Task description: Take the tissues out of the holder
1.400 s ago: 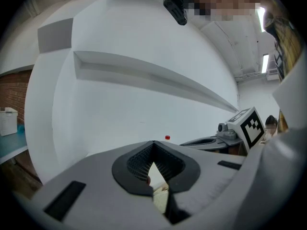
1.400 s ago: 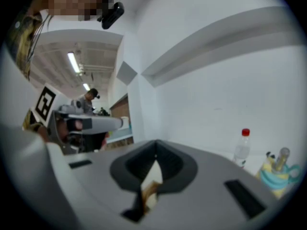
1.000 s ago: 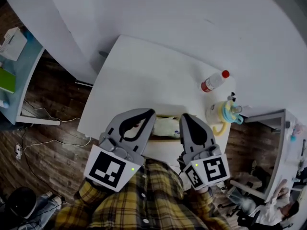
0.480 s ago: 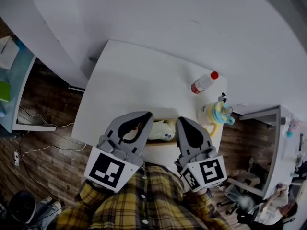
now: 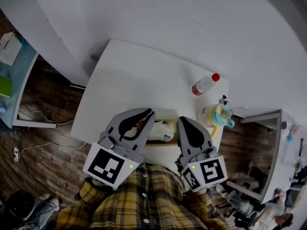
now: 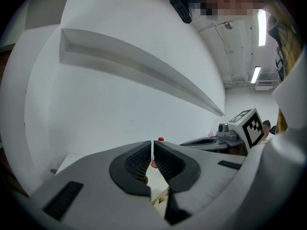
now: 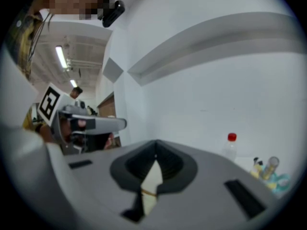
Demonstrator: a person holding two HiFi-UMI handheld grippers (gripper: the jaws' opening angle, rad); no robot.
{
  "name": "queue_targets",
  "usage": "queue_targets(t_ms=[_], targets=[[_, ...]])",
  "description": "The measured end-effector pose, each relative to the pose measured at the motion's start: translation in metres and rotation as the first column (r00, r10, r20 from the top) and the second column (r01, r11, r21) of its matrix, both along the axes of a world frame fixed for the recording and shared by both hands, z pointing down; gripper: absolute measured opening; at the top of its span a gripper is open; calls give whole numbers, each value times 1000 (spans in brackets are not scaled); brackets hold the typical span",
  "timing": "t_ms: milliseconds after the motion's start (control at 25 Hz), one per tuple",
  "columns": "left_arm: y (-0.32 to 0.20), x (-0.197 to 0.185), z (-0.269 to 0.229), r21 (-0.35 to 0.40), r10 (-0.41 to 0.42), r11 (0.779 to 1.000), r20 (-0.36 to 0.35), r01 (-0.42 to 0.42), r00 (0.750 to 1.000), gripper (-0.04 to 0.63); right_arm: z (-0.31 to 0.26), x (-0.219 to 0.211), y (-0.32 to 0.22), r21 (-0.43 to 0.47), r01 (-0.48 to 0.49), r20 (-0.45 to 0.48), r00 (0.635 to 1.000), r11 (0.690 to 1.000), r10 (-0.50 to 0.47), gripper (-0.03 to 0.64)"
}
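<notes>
A low wooden tissue holder (image 5: 154,141) sits at the near edge of the white table (image 5: 134,80), with a pale tissue pack (image 5: 162,128) lying in it. My left gripper (image 5: 149,112) hovers just left of the pack, jaws shut with nothing between them; in the left gripper view its pads (image 6: 140,161) meet at the tip. On the other side of the pack, my right gripper (image 5: 183,120) is also shut and empty. Both grippers hide most of the holder. Below the left jaws a sliver of the holder (image 6: 159,201) shows.
A clear bottle with a red cap (image 5: 204,84) lies at the table's far right. A yellow and teal cup (image 5: 218,115) stands near the right edge. A white wall (image 5: 192,13) runs behind the table. Wooden floor and cables (image 5: 38,123) lie to the left.
The head view has shifted slightly, so the table sits a little differently in the frame. Both grippers stay shut beside the tissue pack, almost unmoved.
</notes>
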State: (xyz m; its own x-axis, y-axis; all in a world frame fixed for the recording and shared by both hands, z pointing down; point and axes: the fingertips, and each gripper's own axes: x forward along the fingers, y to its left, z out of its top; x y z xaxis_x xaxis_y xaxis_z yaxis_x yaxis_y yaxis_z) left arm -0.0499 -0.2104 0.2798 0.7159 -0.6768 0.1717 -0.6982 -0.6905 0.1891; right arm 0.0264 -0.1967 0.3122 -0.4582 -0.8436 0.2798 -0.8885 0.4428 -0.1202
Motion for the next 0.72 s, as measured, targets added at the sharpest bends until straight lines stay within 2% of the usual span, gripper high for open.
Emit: queue_targets(t_ms=[160,240,600,720], targets=[[-6,1,1,-16,-9,1000,-4,9,1000,17,0,4,-1,-1,-2,-1,1000,1000,2,11],[-7,3,1,-27,0,1000,-11,0,1000,57,0,6,-2,-1,-6,-1,1000,1000,6,11],[-5,16,0,-35,51,998,-27,-51,998,155,0,23,-3,-4,-34,2,999,999,34,11],[-6,19,3,-33,66,997,-7,-66,998,186,1,27,-4,-6,-40,1,999,999,40,11]])
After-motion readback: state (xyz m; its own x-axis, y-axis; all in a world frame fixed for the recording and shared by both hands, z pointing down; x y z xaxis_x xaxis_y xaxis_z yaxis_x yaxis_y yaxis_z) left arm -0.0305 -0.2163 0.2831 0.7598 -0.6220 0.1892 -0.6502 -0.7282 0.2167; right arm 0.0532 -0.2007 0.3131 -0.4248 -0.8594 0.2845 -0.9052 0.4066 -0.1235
